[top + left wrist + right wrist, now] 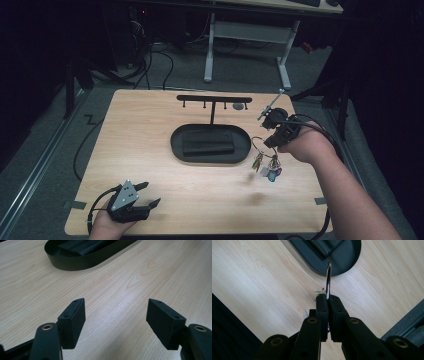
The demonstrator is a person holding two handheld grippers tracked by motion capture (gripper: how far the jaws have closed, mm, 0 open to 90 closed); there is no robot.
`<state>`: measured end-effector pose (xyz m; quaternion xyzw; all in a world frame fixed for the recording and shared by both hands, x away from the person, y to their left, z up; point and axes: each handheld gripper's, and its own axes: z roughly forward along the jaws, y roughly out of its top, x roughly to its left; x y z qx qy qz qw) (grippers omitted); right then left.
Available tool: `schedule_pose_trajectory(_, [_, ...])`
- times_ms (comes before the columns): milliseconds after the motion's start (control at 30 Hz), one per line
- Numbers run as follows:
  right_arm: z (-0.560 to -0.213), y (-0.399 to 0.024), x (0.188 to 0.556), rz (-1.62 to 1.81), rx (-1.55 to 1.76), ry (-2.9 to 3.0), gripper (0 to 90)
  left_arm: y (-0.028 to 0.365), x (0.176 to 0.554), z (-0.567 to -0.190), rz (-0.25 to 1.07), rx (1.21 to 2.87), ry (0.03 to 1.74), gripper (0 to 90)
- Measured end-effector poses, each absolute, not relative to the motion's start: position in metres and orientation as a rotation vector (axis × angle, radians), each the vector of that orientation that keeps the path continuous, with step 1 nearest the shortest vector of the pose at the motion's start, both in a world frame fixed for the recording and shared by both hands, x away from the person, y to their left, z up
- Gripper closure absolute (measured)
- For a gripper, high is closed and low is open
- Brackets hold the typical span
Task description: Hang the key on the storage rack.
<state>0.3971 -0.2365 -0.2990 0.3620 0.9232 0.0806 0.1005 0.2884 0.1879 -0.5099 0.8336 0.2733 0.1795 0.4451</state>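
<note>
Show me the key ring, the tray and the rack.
key ring (pixel 328 277), right gripper view, on the metal loop.
tray (pixel 176 142), high view, on its left rim.
rack (pixel 212 98), high view, on the top bar.

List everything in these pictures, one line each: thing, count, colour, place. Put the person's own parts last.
table: one, light wood, under everything.
key stand: one, black, T-shaped bar with hooks, rising from the tray at the table's far middle.
tray: one, black, oval, at the stand's foot.
wallet-like pad: one, black, lying in the tray.
key ring: one, silver, clamped in the right gripper, keys and coloured tags hanging below it above the table.
desk frame: one, white, on the floor behind.
left gripper: one, black, jaws open, near left corner.
right gripper: one, black, shut on the ring, right of the tray.
</note>
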Motion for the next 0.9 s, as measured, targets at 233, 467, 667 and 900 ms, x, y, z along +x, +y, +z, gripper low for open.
schedule_pose_trajectory(233, [-0.304, -0.226, 0.410, 0.228, 1.075, 2.731, 87.5, 0.186, 0.289, -0.511, 0.440, 2.063, 0.679, 32.8])
schedule_pose_trajectory(467, [-0.303, -0.219, 0.417, 0.231, 1.082, 2.719, 87.5, 0.187, 0.288, -0.509, 0.432, 2.049, 0.666, 32.1])
schedule_pose_trajectory(667, [-0.295, -0.212, 0.426, 0.251, 1.077, 2.703, 87.5, 0.190, 0.288, -0.509, 0.434, 2.042, 0.672, 32.1])
schedule_pose_trajectory(900, [-0.291, -0.210, 0.439, 0.284, 1.099, 2.685, 87.5, 0.190, 0.289, -0.510, 0.440, 2.053, 0.677, 32.0])
